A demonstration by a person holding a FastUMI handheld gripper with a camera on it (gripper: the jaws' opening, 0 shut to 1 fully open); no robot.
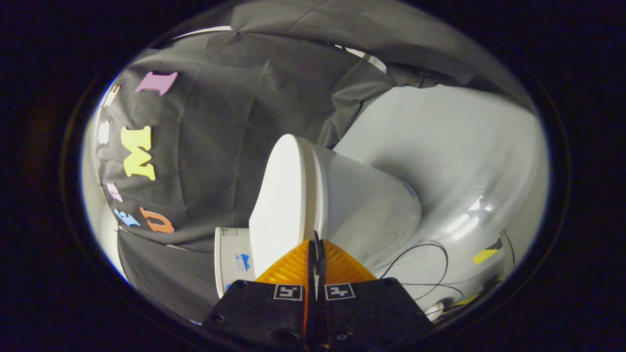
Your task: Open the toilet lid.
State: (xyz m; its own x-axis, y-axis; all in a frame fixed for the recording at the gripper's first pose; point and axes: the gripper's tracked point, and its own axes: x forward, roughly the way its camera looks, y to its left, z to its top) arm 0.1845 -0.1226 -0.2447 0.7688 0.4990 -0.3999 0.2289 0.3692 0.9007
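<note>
My hand-held gripper [317, 239] sat nearest the lens, its two fingers pressed together with only a thin slit between them and nothing held. The tips pointed at the front edge of the toilet lid [281, 205], meeting it or just short of it; I could not tell which from this angle.

My view was rolled to one side, so the toilet [367, 205] appeared tipped over. The lid lay flat against the seat [315, 186], closed over the bowl, with no gap showing along the seam. The bowl bulged out beyond the fingers, and behind the lid's far end stood the cistern [234, 259], against the black cloth wall [220, 146]. A pale floor [464, 161] spread out past the bowl, with thin black cables [420, 264] looping across it near my fingers.

As I judged it, the task was barely begun: the approach was done, the lid not yet raised. What was left was to catch the lid's front lip and swing it up on its hinge toward the cistern.
</note>
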